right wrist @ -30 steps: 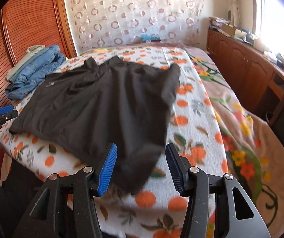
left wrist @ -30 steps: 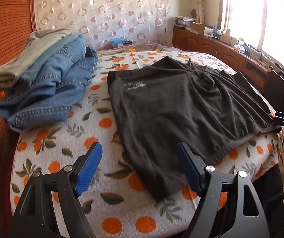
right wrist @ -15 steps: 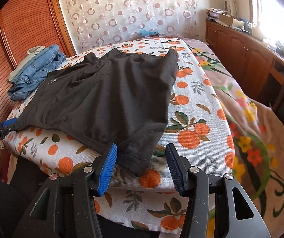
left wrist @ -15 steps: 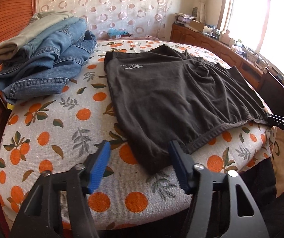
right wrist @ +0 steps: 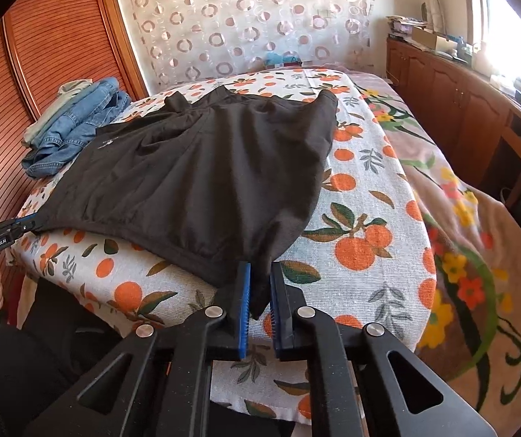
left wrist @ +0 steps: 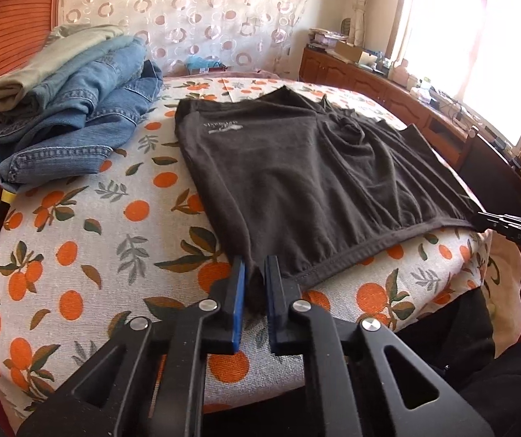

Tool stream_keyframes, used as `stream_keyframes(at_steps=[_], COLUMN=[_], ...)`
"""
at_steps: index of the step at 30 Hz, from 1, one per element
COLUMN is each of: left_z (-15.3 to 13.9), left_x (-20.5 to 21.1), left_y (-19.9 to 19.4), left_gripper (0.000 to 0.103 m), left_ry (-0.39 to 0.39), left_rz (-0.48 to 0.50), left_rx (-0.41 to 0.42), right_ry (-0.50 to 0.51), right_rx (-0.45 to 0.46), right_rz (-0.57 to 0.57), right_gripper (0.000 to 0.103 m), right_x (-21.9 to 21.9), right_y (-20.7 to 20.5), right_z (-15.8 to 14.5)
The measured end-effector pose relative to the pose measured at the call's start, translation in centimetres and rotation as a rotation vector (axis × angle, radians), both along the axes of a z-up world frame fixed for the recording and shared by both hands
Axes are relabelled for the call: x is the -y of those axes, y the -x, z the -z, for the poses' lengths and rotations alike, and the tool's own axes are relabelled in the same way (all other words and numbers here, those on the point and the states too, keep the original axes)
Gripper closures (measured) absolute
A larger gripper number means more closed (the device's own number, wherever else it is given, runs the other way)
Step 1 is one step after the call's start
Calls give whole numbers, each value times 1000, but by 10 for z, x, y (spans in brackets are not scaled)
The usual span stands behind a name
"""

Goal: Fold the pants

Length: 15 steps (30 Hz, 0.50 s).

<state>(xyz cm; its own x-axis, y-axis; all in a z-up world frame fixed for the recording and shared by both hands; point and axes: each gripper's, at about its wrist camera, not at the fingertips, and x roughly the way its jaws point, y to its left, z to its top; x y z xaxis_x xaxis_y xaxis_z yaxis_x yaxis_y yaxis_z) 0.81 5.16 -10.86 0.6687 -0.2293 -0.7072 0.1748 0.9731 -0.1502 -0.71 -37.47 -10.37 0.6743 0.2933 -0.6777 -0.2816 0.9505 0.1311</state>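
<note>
Nearest the cameras, each hand-held gripper is clamped on a corner of the dark pants' waistband. The left hand-held gripper (left wrist: 254, 284) is closing, its blue pads squeezing a bunched tuft of cloth at the near left corner. The right hand-held gripper (right wrist: 259, 286) has its pads pressed tight on the near right corner, where the fabric hangs a little over the edge. Between the two grips the waistband hem runs along the near edge of the bed (left wrist: 78, 255), pulled fairly straight. Beyond it the pants (left wrist: 297, 167) lie spread flat on the orange-print bedspread, legs pointing away toward the far end, with some wrinkles and a loose bunch near the crotch and a small pale logo near the left side. No fold is visible in them, so the task looks to be at its opening step: both corners gripped, the first fold not yet made. What seems left is to bring one side over the other or carry the waistband toward the leg ends, then fold down again and smooth. Farther back on the left sits a stack of folded jeans (left wrist: 78, 116) with a pale garment on top, well apart from the pants; behind it hangs a patterned curtain (left wrist: 195, 14).
</note>
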Motion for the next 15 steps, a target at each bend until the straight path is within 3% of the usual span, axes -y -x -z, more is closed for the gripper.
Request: stream_keyframes(at_steps=[9,15], left_z=[0,-5], left_x=[-3,-6], left_y=[5,3], left_gripper=[93,88], left_ry=[-21,-44], left_rz=[-8,-36], left_rx=[-18,-8], right_ry=[-22,-65], right_rx=[8,68], right_rz=[-24,-31], right_gripper=[95,95], right_x=[-4,-11], right_y=[2,-10], right_z=[-5,-24])
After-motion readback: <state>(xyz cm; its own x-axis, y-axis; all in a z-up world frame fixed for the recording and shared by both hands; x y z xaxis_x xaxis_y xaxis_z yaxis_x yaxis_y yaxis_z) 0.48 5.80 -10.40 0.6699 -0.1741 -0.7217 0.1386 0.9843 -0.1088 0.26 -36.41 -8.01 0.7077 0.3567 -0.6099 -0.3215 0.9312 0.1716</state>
